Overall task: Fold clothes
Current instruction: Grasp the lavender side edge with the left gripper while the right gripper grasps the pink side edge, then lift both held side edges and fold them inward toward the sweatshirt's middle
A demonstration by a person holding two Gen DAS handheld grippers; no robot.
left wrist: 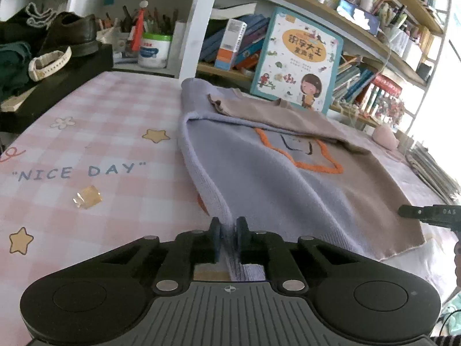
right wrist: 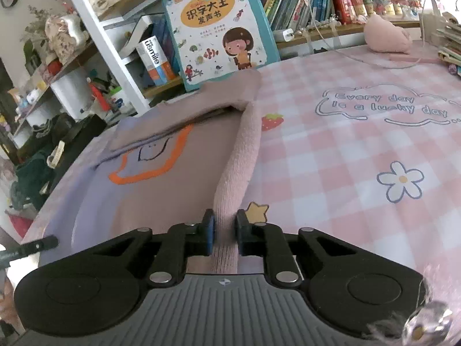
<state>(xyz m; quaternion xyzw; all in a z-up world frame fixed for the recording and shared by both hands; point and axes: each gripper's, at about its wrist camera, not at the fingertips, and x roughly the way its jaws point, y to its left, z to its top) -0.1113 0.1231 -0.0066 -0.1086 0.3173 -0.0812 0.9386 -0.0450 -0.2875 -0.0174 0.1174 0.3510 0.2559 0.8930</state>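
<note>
Both hand-held grippers [left wrist: 229,235] [right wrist: 224,235] clamp sweater [left wrist: 259,173] — taut.

Left hand-held gripper [left wrist: 229,232]: black linkage arms, silver round screws at the pivots, grey ribbed centre plate with a small crosshair mark, round black caps at both ends, blue pads inside the fingers. Right hand-held gripper [right wrist: 225,230]: same build, same markings.

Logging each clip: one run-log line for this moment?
stage: sleeves gripped | left gripper: shut on lilac sleeve | right gripper: shut on pink sleeve | sweater: flat on table
</note>
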